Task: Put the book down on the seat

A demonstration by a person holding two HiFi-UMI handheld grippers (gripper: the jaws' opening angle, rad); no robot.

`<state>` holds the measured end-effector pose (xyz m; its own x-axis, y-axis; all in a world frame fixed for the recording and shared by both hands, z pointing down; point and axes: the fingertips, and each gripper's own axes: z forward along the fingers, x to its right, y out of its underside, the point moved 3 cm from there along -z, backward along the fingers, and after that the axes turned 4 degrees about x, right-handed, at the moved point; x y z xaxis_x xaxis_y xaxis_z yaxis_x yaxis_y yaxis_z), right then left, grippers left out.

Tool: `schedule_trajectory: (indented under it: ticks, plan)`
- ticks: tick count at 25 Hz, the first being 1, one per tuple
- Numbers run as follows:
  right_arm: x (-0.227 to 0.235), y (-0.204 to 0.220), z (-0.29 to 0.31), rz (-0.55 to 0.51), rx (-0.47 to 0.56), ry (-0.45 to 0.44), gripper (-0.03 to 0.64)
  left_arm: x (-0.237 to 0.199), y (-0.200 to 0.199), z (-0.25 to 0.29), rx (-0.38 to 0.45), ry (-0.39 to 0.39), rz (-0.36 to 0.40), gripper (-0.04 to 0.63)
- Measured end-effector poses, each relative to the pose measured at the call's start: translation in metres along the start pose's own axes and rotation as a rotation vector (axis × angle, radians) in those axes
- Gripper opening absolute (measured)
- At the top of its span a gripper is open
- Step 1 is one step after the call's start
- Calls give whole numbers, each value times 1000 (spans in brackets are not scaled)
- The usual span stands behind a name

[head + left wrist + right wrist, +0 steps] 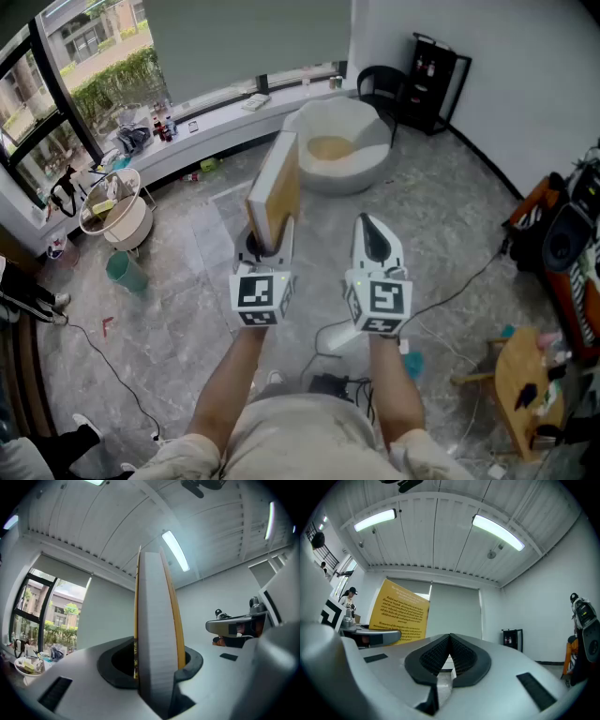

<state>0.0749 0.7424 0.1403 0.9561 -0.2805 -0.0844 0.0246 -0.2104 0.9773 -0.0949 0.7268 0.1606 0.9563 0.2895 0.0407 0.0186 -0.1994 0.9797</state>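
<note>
Underfoot, a grey tiled floor [169, 309] is seen across most of the head view, and a long window sill [225, 117] is set along its far left side. A white, rounded seat [367, 167] stands at the far side of the floor, just right of centre, with a tan cushion inside it. A black shelf unit [436, 80] is placed further right against the far wall.

The book [275, 192], yellow-covered with a white page edge, is held upright and near, well apart from the seat and to its near left. It is clamped at its lower end by the left gripper [265, 246], whose dark pads are pressed on both covers in the left gripper view.

The right gripper [373, 234] is held just right of the left one, level with it. Its jaws are brought together with nothing between them, as shown in the right gripper view.
</note>
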Motion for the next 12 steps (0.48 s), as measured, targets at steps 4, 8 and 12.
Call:
schedule_trajectory:
  ticks: [4,8,12]
  plan:
    - [8,1,-6,2,-6,-2,5,14,-4,2,8,6,14,150]
    - [13,3,-11,5,-10,-15,5,26,0,1,-3,5,13,150]
    - [20,4,-12,3,-8,-24,5,32,8,3,-24,-5,-2,150]
